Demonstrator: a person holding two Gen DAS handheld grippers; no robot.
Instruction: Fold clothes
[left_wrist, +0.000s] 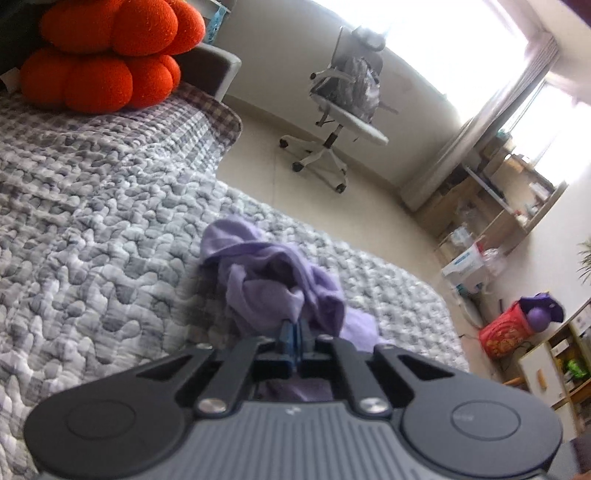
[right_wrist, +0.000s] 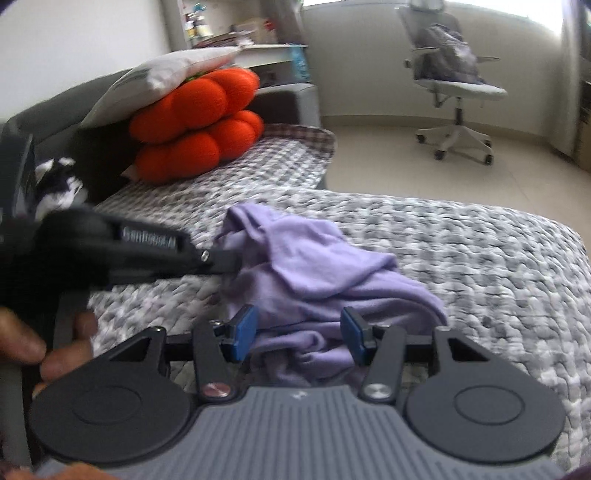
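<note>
- Left gripper (left_wrist: 293, 326), low centre of its view: jaws clamped on lilac garment (left_wrist: 280, 284).
- Right gripper (right_wrist: 297, 334): jaws apart, astride crumpled garment on grey quilt (right_wrist: 480, 251).

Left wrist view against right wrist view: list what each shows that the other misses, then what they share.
Only the left wrist view: the left gripper shut on the purple garment, plus a red bag on the floor. Only the right wrist view: the right gripper open over the cloth, a white pillow, a hand. Both: the quilt, orange cushions and office chair.
</note>
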